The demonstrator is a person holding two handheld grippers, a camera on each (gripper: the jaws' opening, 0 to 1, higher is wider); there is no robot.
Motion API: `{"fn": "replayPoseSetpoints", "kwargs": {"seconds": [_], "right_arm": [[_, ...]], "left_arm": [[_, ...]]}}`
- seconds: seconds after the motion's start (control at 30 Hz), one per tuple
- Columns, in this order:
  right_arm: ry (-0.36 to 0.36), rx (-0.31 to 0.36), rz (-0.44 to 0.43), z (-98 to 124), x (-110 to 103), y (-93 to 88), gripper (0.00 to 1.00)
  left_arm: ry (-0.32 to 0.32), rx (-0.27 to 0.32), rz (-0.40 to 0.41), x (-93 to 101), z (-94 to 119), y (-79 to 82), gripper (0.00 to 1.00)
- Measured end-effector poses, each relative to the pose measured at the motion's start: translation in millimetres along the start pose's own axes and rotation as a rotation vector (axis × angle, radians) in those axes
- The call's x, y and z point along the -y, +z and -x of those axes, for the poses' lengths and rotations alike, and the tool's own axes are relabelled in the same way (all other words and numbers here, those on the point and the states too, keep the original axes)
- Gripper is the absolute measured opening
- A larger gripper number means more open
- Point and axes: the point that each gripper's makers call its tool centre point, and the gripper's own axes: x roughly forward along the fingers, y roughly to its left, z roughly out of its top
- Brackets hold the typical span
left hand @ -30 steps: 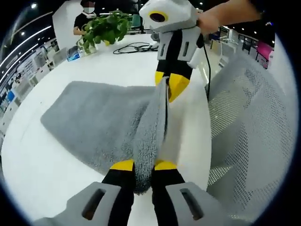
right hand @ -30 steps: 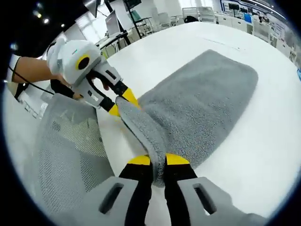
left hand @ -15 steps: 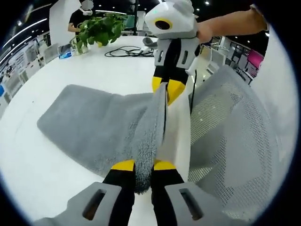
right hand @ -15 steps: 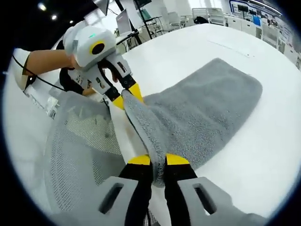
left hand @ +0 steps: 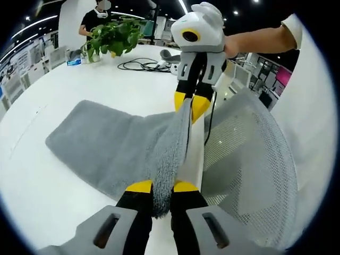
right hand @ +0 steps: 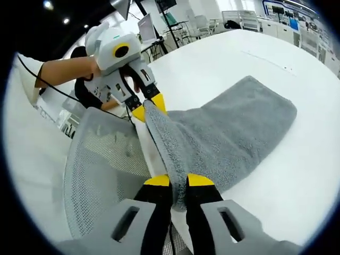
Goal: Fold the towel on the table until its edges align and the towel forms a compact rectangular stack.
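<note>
Left gripper (left hand: 162, 187) and right gripper (right hand: 178, 181) each pinch a near corner of the grey towel (left hand: 106, 146), lifting that edge; the far half lies on the white bench (left hand: 48, 196). Soft, limp, probably light: corners suit.

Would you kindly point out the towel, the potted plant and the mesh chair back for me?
towel (left hand: 101, 146): left gripper view, flat part lying on the table.
potted plant (left hand: 114, 36): left gripper view, its green leaves.
mesh chair back (right hand: 103, 167): right gripper view, grey mesh panel.
</note>
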Motion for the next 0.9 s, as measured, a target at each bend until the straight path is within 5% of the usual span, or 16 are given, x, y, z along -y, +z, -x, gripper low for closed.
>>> {"fn": "replayPoseSetpoints", "kwargs": {"seconds": [0.9], "right_arm": [[0.095,0.024,-0.050,28,-27,17.7,0.07]], "left_arm": [[-0.078,0.097,0.128,11.5,33,27.5,0.10]]}}
